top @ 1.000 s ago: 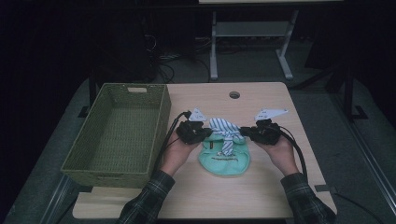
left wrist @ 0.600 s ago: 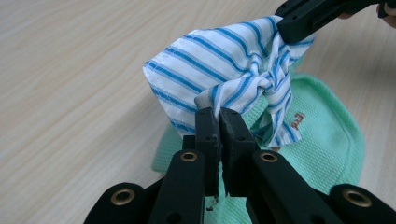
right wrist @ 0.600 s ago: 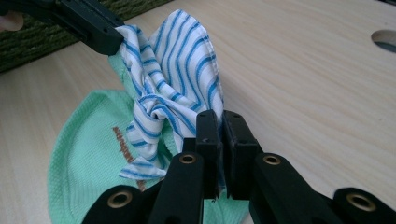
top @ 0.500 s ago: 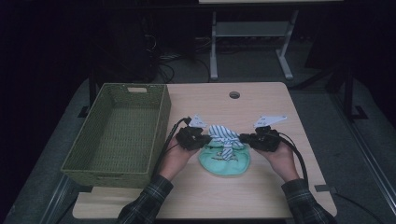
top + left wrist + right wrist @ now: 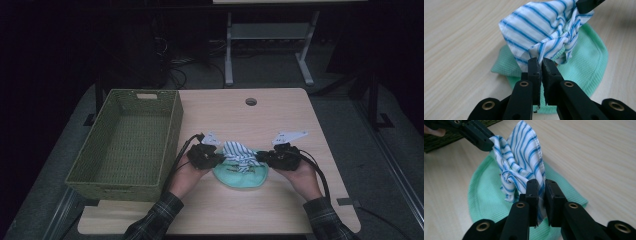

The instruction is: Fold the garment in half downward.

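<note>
Green woven basket (image 5: 125,145) at left of tabletop (image 5: 280,115). Left gripper (image 5: 216,158): fingers (image 5: 534,71) clenched on one end of the striped cloth (image 5: 240,152). Cloth bunched between both grippers, over the round green mat (image 5: 240,176) lying flat on the tabletop. Right gripper (image 5: 262,159): fingers (image 5: 532,192) have just been opening slightly, cloth edge between them, grasp holding.

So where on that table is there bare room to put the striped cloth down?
Bare wood lies on the table beyond the grippers, around the round cable hole, and along the near edge between the sleeves. The green wicker basket stands empty. It is crowded mid-table, where the left gripper and right gripper pinch the striped cloth above the green cloth.
</note>
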`<state>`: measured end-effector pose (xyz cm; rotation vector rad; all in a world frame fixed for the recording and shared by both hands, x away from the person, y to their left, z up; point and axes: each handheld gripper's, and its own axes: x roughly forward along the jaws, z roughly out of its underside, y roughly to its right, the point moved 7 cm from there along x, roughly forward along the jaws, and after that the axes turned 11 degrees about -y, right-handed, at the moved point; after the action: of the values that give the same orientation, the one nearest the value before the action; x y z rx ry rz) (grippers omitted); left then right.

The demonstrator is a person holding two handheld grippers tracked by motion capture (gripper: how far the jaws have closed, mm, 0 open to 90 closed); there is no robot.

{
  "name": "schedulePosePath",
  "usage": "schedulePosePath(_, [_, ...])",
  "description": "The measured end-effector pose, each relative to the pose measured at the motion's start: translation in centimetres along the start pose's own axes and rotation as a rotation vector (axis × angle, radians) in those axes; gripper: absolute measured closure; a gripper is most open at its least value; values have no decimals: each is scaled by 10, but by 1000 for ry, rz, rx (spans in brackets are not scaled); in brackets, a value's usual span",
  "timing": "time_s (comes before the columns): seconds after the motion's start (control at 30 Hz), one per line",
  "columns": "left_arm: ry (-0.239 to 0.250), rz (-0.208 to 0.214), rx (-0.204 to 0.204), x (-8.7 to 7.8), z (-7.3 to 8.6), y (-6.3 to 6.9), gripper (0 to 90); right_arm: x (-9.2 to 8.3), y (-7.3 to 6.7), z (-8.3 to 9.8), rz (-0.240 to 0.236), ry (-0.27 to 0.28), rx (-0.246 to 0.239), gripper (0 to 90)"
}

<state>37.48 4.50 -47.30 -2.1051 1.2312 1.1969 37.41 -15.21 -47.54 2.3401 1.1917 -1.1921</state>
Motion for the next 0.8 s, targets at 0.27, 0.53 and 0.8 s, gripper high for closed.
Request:
schedulePosePath(0.27, [-9, 31, 3, 0, 10, 9, 844, -1, -8, 9, -22, -4, -2, 795])
schedulePosePath(0.53, [-5, 60, -2, -3, 17, 19, 836, -3, -14, 19, -63, -10, 19, 758])
schedulePosePath(0.8, [18, 82, -10, -14, 21, 29, 741, -12, -21, 29, -77, 3, 23, 732])
